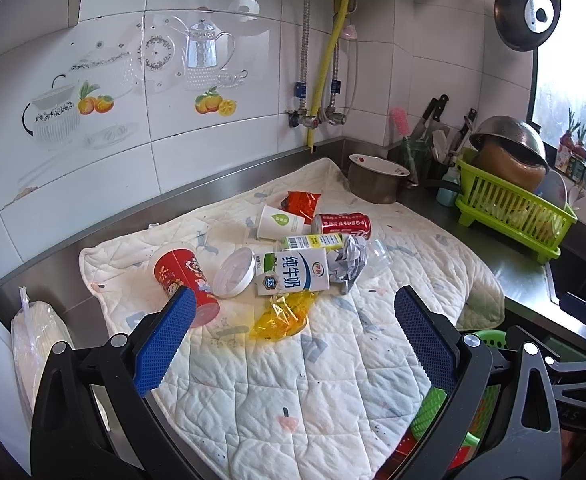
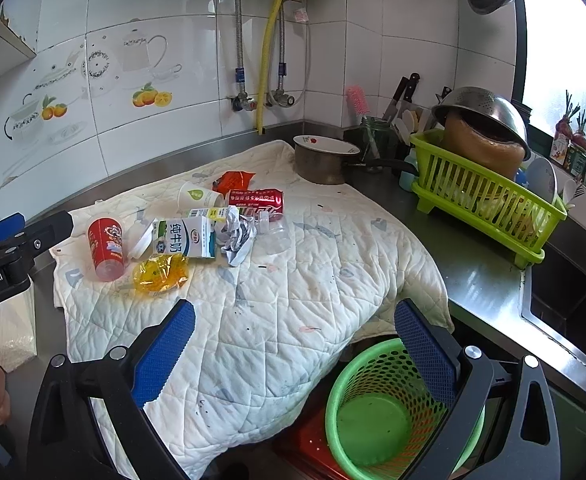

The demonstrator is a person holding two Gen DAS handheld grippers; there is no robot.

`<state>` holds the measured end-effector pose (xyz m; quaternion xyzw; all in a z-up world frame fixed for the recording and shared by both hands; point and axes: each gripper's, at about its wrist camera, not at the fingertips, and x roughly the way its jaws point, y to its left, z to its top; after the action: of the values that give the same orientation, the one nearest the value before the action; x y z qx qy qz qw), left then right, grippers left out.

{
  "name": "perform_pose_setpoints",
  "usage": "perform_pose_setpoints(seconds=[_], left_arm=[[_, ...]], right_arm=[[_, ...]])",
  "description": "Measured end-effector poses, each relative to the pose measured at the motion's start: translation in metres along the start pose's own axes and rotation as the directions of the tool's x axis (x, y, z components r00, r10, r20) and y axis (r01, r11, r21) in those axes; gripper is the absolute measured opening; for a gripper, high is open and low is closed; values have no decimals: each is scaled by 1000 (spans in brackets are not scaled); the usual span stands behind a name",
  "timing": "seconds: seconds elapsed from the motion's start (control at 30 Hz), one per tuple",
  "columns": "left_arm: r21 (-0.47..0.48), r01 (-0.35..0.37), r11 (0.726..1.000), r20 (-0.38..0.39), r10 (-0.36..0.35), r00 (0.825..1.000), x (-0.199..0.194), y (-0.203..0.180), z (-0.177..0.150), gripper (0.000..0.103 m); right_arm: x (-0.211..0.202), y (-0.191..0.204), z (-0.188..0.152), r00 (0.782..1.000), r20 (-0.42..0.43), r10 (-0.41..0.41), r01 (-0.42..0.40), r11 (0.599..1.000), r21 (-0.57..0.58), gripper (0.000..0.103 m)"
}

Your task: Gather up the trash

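Left wrist view shows the left gripper (image 1: 295,334) with its blue-padded jaws spread wide and nothing between them, hovering above a white quilted cloth (image 1: 301,372) spread on a steel counter (image 1: 521,280). A heap of trash sits at the centre of the frame: a red cup (image 1: 183,280) lying on its side at left, partly hidden by the left blue pad, a white lid (image 1: 233,273) just beside it, a milk carton (image 1: 293,273) touching a ball of crumpled paper (image 1: 349,261), and a yellow wrapper (image 1: 283,316) lowest in the heap. Higher in the frame lie a white paper cup (image 1: 279,222), an orange wrapper (image 1: 303,202) and a red can (image 1: 343,224), with a clear plastic cup (image 1: 379,258) to the right of the paper. A metal pot (image 1: 375,178) stands on the far corner of the cloth, and a green dish rack (image 1: 513,216) sits at right. Right wrist view shows the right gripper (image 2: 295,348), likewise gaping and empty, low over the near part of the cloth, with a green mesh basket (image 2: 377,412) in the lower right of the frame, below the cloth's overhanging edge. Its right pad overlaps the basket's rim in the picture; whether they touch cannot be told. The trash lies in the upper left, well apart from the basket.
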<state>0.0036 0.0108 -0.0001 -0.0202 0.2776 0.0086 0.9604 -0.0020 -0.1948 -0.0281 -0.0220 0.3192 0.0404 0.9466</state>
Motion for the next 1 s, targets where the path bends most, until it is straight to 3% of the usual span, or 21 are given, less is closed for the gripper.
perform_pose_setpoints(seconds=[0.6,1.0], left_arm=[[-38,-24,999,-18,23,1000,16,24,3,98],[-62,-91,994,-39,89,995,37,59,9,98]], right_arm=[[23,13,6,999,-23,46,-47,998,-41,97],[66,31,25,994,-47,103,-107,990,-94,97]])
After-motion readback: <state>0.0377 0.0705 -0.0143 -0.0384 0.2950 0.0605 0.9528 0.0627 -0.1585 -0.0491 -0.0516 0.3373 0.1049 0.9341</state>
